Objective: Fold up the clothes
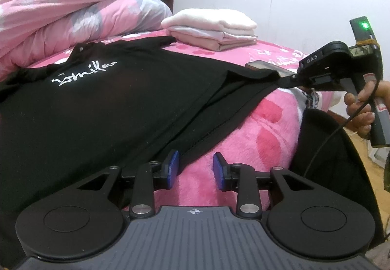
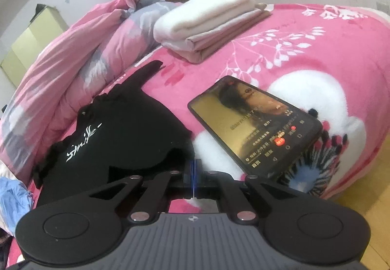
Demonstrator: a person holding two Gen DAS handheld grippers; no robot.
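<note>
Left wrist camera sits low and close over the bed, looking forward between its own fingers across a black shirt toward the far wall. Right wrist camera looks from the bed's near edge, slightly higher, facing across the pink blanket. Both views share the shirt, the folded stack, the rumpled quilt and a phone.

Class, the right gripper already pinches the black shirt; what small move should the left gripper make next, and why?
Probably ease the left gripper forward and close on the black shirt hem: its jaws stand open at that edge, while the right gripper is shut on the shirt.
</note>
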